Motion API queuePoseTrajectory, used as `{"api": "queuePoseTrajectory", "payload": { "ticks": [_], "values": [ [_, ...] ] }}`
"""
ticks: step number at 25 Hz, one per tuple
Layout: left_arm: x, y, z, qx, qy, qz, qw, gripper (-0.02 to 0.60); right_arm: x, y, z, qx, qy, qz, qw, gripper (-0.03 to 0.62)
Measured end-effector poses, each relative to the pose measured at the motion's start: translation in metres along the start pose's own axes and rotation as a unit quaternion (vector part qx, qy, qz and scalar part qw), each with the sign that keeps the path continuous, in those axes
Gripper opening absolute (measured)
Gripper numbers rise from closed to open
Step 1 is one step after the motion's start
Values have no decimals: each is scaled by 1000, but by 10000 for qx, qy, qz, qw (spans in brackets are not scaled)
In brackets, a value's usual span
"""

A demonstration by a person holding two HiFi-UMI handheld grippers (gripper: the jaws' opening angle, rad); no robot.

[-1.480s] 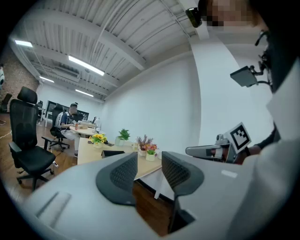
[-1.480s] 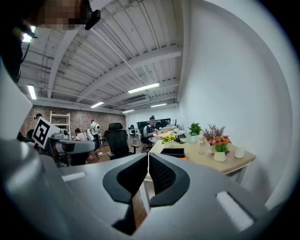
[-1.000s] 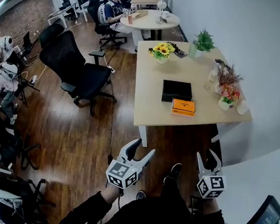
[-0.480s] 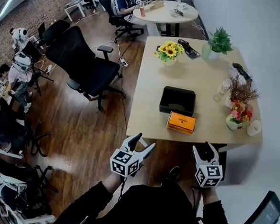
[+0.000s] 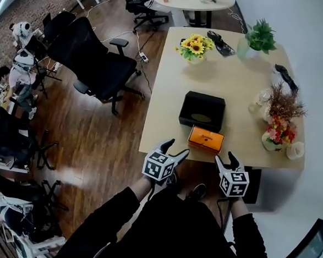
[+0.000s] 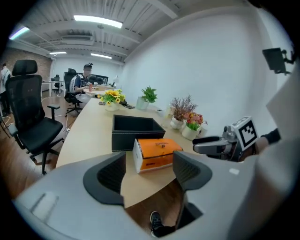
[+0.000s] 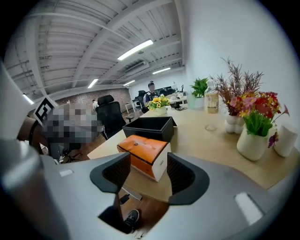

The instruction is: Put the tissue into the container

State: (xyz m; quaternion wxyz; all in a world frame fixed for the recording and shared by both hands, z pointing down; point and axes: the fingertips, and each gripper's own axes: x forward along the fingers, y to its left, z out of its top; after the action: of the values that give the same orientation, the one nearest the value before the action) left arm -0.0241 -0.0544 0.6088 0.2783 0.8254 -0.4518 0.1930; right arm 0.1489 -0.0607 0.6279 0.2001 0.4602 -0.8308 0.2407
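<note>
Both pairs of jaws stand wide apart with nothing pressed between the pads: the left gripper [image 6: 149, 165] and the right gripper [image 7: 148, 172] each frame the tissue box [image 6: 157, 152] from short of it, without touching. The box is orange on top and along its sides with white end faces, a low oblong lying flat and slightly skewed near the table's [image 5: 236, 84] front edge. Just behind it sits the black open-topped container [image 5: 202, 110]. In the head view the 2 grippers hover at that front edge, left gripper [image 5: 176, 148] and right gripper [image 5: 224, 157] to either side of the box [image 5: 206, 139]. 1 second ago they hung over the floor, well short of the table.
</note>
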Motion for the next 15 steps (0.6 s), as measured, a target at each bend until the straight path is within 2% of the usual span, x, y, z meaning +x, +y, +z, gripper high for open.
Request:
{"api": "queuePoseTrajectory", "payload": {
  "ticks": [3, 7, 8, 10, 12, 15],
  "values": [
    [30, 9, -9, -23, 369, -222, 9991, 299, 22, -4, -17, 64, 379, -25, 9993, 246],
    [56, 13, -13, -70, 603, -526, 9968, 282, 35, -11, -24, 342, 625, -127, 9974, 235],
    [61, 14, -14, -31, 655, -566, 9962, 272, 37, -13, -24, 423, 661, -123, 9968, 225],
    [70, 15, -18, -7, 768, -597, 9953, 254, 42, -12, -24, 652, 727, -14, 9952, 164],
    [76, 16, -21, -116, 841, -617, 9945, 203, 45, -9, -24, 854, 737, 98, 9936, 86],
    [82, 13, -24, -171, 930, -723, 9929, 108, 48, -8, -26, 882, 768, 119, 9931, 71]
  ]
}}
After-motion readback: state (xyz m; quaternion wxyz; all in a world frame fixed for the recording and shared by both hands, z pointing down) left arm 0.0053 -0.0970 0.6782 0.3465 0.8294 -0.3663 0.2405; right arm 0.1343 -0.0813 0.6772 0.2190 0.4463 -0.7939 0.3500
